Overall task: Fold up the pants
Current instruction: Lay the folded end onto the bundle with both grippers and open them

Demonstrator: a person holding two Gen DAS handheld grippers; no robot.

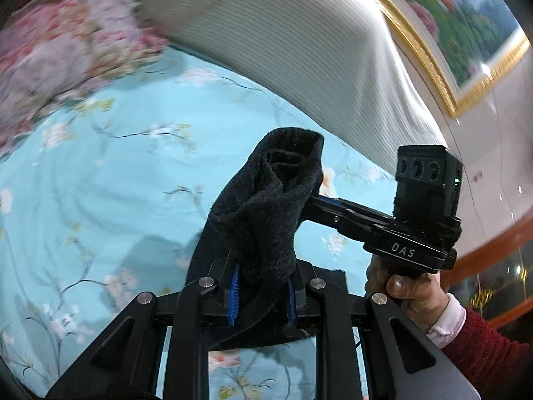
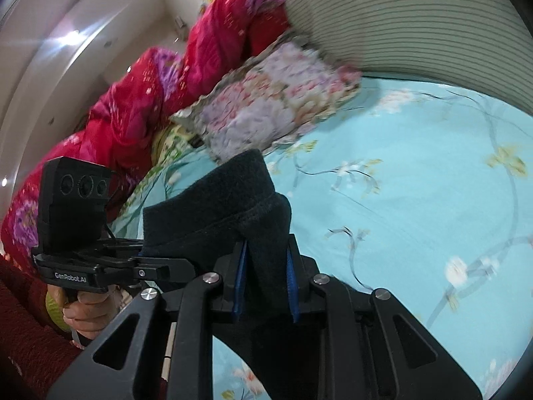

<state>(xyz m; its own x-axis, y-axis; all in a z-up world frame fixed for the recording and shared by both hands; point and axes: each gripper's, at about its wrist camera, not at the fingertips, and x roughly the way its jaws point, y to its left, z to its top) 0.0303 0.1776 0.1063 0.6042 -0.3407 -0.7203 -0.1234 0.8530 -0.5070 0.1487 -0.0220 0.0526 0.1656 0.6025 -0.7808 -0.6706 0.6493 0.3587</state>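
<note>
Black pants [image 1: 266,206] bunched in both tools, their legs out of frame

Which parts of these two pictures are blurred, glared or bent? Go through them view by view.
Left wrist view: the floral pillow at upper left is smeared, the black pants in the left gripper are sharp, and the gold picture frame bows. Right wrist view: glare streaks the wall at upper left, and the striped headboard curves with the lens.
</note>
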